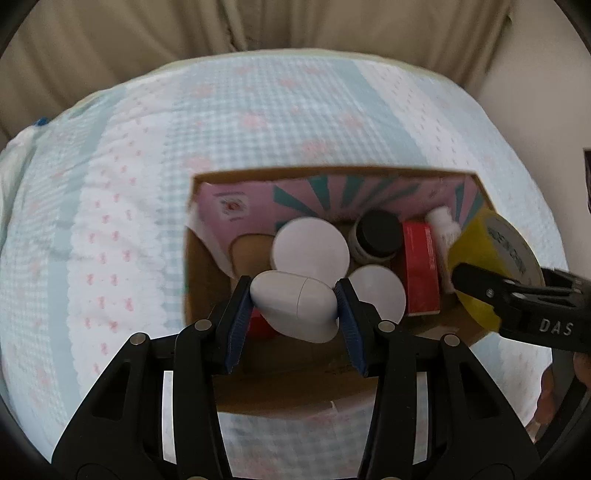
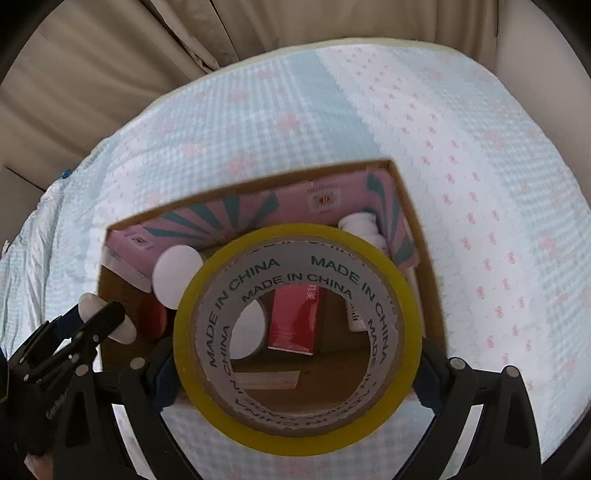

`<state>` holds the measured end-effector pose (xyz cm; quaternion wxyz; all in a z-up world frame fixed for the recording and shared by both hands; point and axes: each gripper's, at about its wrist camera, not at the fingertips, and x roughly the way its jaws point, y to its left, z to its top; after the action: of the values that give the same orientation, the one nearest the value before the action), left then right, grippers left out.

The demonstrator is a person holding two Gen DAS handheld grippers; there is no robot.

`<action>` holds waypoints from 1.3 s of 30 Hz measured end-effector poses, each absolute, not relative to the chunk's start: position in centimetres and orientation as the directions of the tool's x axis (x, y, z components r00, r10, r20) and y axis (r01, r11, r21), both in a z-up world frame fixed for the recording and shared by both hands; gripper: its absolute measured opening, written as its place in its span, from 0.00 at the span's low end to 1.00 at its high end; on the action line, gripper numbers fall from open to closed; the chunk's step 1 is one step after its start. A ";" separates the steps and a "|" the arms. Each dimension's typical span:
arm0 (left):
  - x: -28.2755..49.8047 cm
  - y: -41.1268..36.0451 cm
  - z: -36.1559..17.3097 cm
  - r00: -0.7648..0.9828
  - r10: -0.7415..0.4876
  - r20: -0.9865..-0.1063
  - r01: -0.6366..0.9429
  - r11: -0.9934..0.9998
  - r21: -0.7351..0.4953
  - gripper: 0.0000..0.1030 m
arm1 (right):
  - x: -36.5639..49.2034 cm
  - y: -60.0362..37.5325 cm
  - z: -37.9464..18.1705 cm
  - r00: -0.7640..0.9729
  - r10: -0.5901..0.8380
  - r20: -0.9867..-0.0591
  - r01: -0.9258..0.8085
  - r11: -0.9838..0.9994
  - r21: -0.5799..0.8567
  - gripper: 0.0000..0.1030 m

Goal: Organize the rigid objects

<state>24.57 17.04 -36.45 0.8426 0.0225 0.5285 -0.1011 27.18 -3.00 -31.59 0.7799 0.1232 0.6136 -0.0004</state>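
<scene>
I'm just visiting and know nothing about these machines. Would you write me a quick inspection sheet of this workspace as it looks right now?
Surface: bed covered by a pale blue gingham sheet with pink motifs.
Job's things: open brown cardboard box with pink lining, holding two white round lids, a black-capped jar, a red rectangular box and a white plastic bottle; white oval plastic case; yellow packing tape roll.
Clutter: nothing seen.
Grippers: left hand-held gripper shut on the oval case above the box; right hand-held gripper shut on the tape roll, above the box.
Cables: nothing seen.
Surroundings: beige curtain behind the bed.
</scene>
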 end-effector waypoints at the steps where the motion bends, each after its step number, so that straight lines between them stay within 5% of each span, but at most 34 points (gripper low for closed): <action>1: 24.5 16.8 -36.7 0.414 -0.153 -0.897 0.205 0.976 -0.072 0.40 | 27.2 -3.0 -32.1 0.242 0.148 -0.959 0.152 0.970 0.188 0.95; 10: 25.0 15.0 -37.3 0.380 -0.166 -0.910 0.283 0.957 -0.056 0.45 | 28.0 -3.1 -34.0 0.246 0.196 -0.949 0.193 0.950 0.246 0.99; 12: 25.0 14.8 -37.0 0.390 -0.158 -0.907 0.296 0.954 -0.039 0.98 | 28.3 -3.1 -34.1 0.237 0.182 -0.954 0.195 0.953 0.230 1.00; 13: 24.9 14.8 -36.9 0.403 -0.166 -0.900 0.303 0.952 -0.040 1.00 | 28.4 -3.2 -34.3 0.232 0.180 -0.956 0.198 0.953 0.228 1.00; 39: 21.3 15.5 -29.9 0.458 -0.096 -0.884 0.117 0.992 -0.047 1.00 | 27.5 -5.5 -27.7 0.319 0.226 -0.920 0.101 0.958 0.270 1.00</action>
<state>21.30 15.52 -29.89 0.8538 0.0104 0.5167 -0.0623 27.45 -5.49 -27.67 0.8000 0.1403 0.5820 0.0392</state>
